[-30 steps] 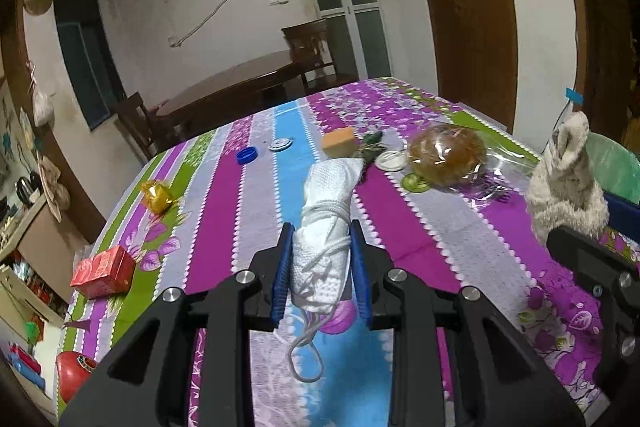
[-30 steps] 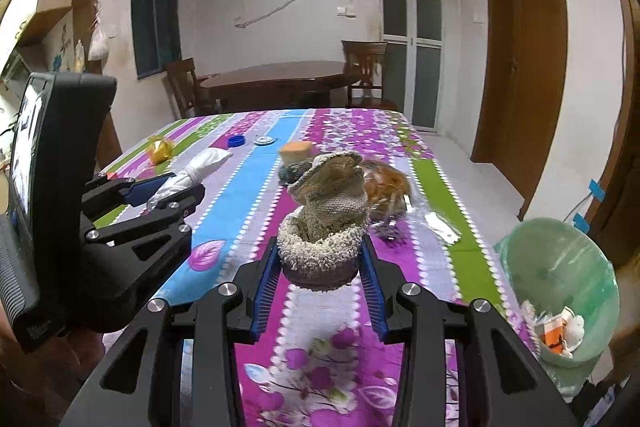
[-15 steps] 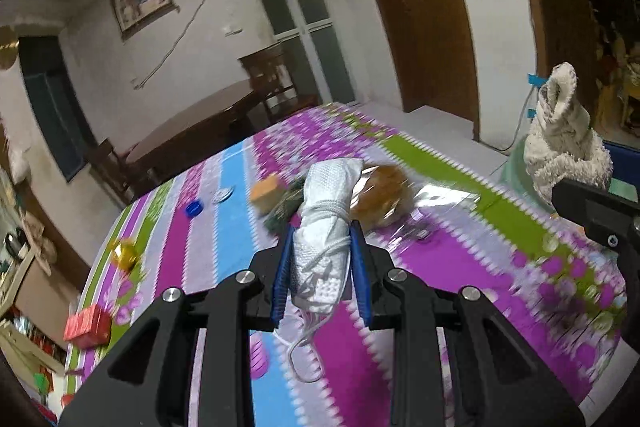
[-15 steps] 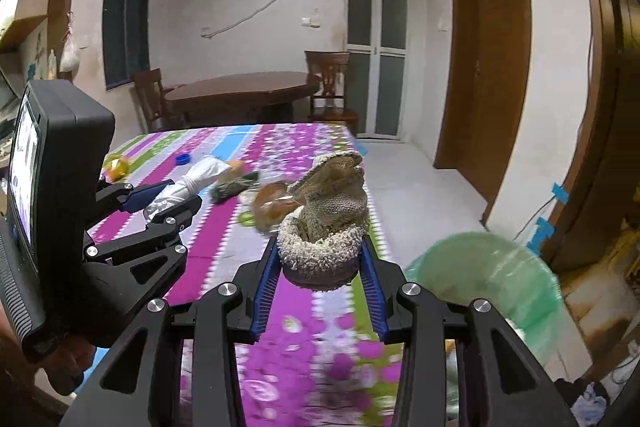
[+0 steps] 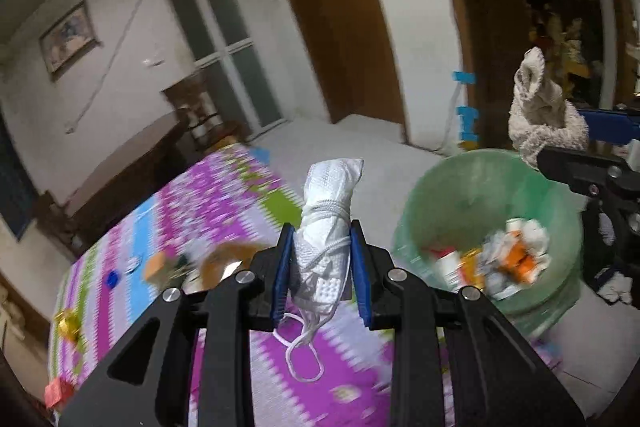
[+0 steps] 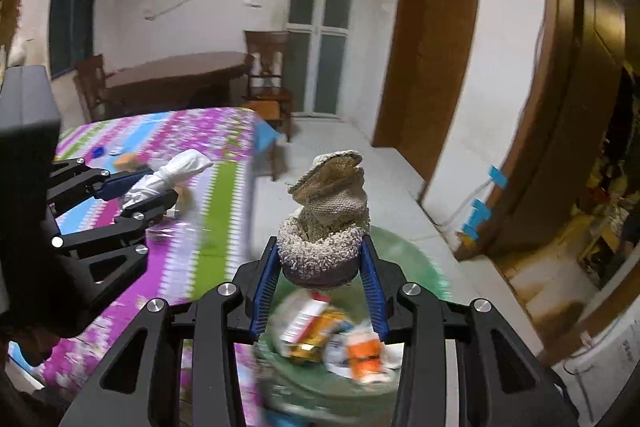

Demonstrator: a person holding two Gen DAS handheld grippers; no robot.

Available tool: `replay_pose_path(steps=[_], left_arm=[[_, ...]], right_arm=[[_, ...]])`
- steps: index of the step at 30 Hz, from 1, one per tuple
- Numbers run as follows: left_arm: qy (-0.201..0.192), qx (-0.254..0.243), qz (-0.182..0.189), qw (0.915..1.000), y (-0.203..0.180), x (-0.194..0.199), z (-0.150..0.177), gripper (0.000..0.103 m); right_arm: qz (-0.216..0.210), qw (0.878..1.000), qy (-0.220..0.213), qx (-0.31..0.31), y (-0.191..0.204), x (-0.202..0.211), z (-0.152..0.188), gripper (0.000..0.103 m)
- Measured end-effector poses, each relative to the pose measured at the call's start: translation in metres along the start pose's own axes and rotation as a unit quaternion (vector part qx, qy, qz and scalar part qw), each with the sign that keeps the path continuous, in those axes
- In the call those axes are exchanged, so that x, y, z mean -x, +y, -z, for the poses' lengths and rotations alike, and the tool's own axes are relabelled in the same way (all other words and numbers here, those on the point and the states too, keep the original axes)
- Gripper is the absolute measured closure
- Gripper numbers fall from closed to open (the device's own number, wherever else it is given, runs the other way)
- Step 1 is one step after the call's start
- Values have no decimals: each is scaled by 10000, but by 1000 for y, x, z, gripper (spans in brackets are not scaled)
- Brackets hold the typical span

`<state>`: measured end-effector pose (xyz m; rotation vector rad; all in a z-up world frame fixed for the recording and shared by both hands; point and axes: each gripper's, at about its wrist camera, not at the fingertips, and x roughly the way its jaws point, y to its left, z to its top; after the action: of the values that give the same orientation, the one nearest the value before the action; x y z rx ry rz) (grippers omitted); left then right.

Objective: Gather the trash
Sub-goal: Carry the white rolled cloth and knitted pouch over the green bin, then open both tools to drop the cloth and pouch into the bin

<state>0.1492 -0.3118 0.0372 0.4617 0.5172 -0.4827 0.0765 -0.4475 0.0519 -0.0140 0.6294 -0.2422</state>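
Note:
My left gripper [image 5: 320, 267] is shut on a rolled white face mask [image 5: 326, 223] whose ear loop hangs below, held above the table edge, left of a green trash bin [image 5: 472, 187]. The mask also shows in the right wrist view [image 6: 164, 179]. My right gripper [image 6: 320, 267] is shut on a rolled beige knitted sock [image 6: 326, 227], held right over the green bin [image 6: 404, 239], which holds wrappers and packets. The sock also shows at the right of the left wrist view [image 5: 540, 119].
The table has a purple striped floral cloth [image 5: 192, 219] with an orange block [image 5: 154, 265], a blue cap [image 5: 113, 279], a gold wrapper [image 5: 68, 321] and a red box [image 5: 58, 391]. A wooden door [image 6: 432, 47], chairs and a dark table [image 6: 180, 71] stand behind.
Both grippers have swung right from over the table toward the green bin, still holding the mask and the sock. The right gripper now hangs over the bin.

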Motion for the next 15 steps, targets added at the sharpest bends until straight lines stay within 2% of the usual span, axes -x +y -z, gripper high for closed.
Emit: replay_pose_path(steps=[8,15], left_arm=[[-67,-499,820,9954,-49,-28,-31,77],[142,-929,1728,9805,-73,-51,-41,77]], right_arm=[[127,9979,613,-168,-61,-27,2,62],[147,9935,1128,-64,-78,-48,3,62]])
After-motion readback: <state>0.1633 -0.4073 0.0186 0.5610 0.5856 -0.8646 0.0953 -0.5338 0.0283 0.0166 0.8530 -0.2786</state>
